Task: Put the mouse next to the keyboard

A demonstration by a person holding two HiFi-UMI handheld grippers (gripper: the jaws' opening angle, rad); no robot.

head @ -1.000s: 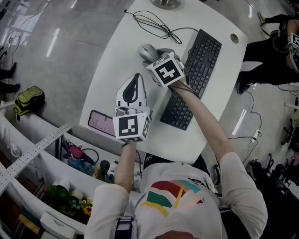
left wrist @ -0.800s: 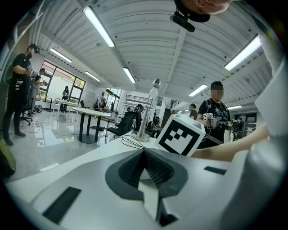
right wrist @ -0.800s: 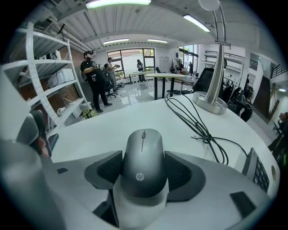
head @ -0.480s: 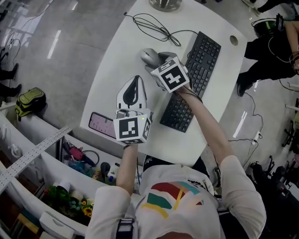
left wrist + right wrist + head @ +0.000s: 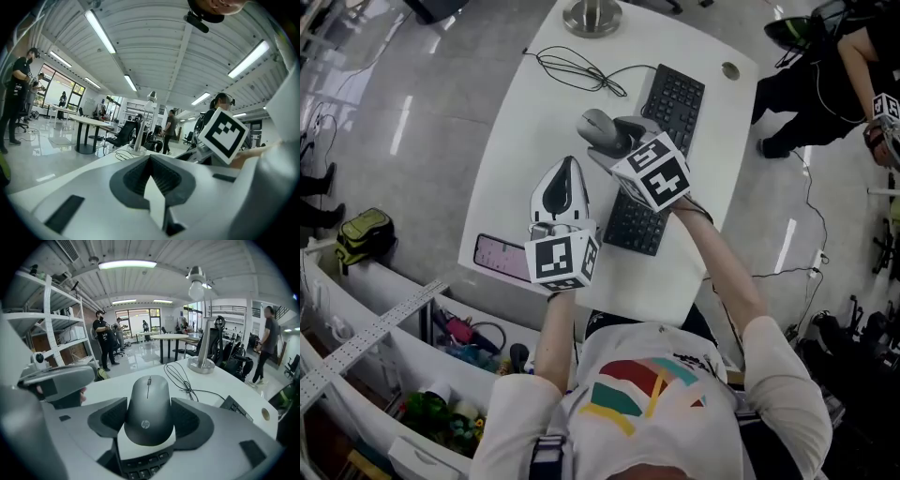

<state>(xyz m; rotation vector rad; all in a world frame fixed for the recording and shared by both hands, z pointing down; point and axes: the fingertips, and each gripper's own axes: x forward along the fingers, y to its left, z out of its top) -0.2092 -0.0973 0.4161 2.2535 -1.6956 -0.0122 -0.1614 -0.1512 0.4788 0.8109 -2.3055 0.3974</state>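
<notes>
The mouse (image 5: 149, 411) sits between the two jaws of the right hand-held gripper (image 5: 150, 420), which are clamped against its left and right sides. Its scroll wheel points away from the camera. In the head view the mouse (image 5: 598, 125) lies in the upper centre of the frame, just left of the keyboard (image 5: 677, 94), with the right hand-held gripper (image 5: 606, 131) reaching in from the lower right. Whether the mouse rests on the table (image 5: 530, 122) or is held above it cannot be determined. A row of keys shows below the mouse in the right gripper view. A looped cable (image 5: 581, 68) lies on the table above the mouse, near a round metal base (image 5: 592, 17) at the top edge. The left hand-held gripper (image 5: 569, 165) is at centre frame, below and left of the mouse. Its jaws are together with nothing between them, as the left gripper view confirms (image 5: 151, 161). A phone (image 5: 501, 255) lies at the table's lower left edge.
</notes>
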